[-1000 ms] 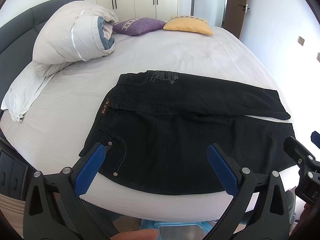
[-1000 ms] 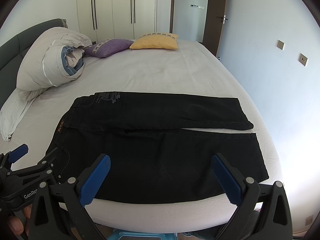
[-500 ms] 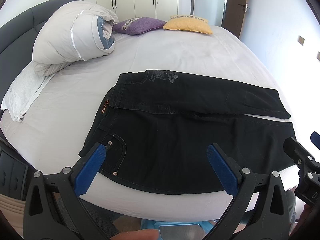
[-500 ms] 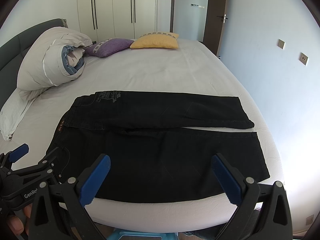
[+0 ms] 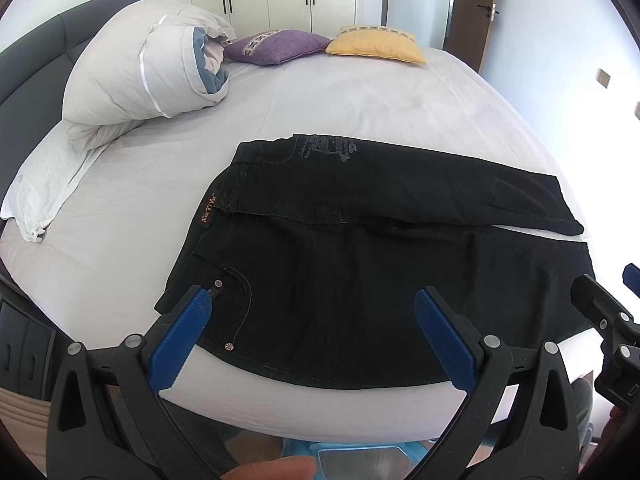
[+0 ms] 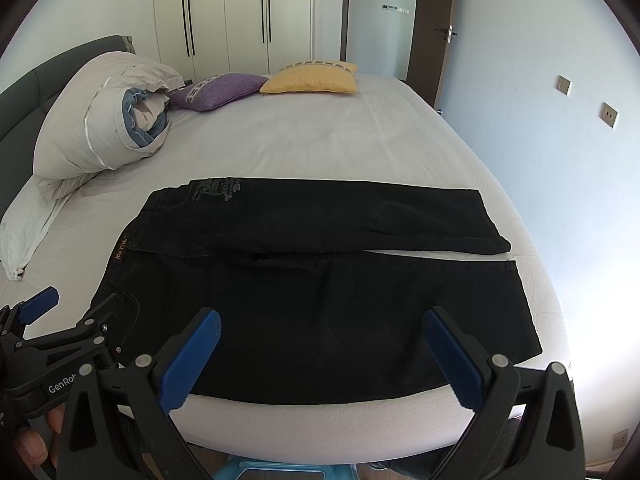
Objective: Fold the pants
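Observation:
Black pants (image 5: 360,248) (image 6: 320,280) lie flat on the white bed (image 5: 340,92) (image 6: 320,140), waistband to the left, both legs stretched to the right with a thin gap between them near the hems. My left gripper (image 5: 312,304) hovers open over the near edge, by the front pocket with its rivets. Further right, over the near leg, my right gripper (image 6: 320,328) is also open. Neither touches the cloth. Each gripper shows in the other's view, the right gripper (image 5: 600,320) at the right edge, the left gripper (image 6: 60,340) at the lower left.
A rolled white duvet (image 5: 148,76) (image 6: 104,132) lies at the left by the grey headboard (image 5: 36,68). A purple cushion (image 5: 276,46) and a yellow cushion (image 5: 376,46) sit at the far end. A wall (image 6: 560,140) runs along the right side. A blue stool (image 6: 280,470) stands below.
Both grippers have edged very slightly; the pants and bedding lie as before.

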A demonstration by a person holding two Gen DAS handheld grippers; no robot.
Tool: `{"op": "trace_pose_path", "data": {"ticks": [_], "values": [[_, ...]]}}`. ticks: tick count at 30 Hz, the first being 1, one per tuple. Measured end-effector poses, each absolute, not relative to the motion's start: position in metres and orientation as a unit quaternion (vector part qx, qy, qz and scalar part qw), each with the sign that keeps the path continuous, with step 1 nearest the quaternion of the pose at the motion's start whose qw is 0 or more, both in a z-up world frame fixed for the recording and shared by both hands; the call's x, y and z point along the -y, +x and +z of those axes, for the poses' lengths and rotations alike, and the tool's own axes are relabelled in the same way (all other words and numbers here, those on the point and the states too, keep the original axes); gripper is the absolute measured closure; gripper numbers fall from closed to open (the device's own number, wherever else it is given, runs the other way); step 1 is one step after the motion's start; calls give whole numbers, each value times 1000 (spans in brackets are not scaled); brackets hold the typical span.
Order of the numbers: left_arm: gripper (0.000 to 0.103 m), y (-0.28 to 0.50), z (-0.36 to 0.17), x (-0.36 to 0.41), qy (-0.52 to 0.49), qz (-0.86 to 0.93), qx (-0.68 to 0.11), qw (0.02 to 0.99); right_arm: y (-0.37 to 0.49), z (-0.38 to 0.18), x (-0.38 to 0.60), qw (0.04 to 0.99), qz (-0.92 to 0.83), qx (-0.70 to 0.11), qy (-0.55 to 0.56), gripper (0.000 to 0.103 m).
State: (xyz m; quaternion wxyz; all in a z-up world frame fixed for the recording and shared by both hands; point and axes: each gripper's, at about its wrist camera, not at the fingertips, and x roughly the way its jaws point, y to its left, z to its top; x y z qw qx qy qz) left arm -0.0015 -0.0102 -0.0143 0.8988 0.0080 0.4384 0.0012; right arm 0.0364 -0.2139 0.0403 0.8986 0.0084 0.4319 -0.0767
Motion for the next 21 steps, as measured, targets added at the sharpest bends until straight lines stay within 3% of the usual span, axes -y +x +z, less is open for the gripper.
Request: {"op": "trace_pose_path", "data": {"ticks": [13,21], "values": [[0,54,-34,-2,58,-22,-433,899,72,28,223,895,-56,-443,-7,0],[0,162,-69,-16,113,-107,-451,879,133,11,232,896,16,-443,-31,0]]}}
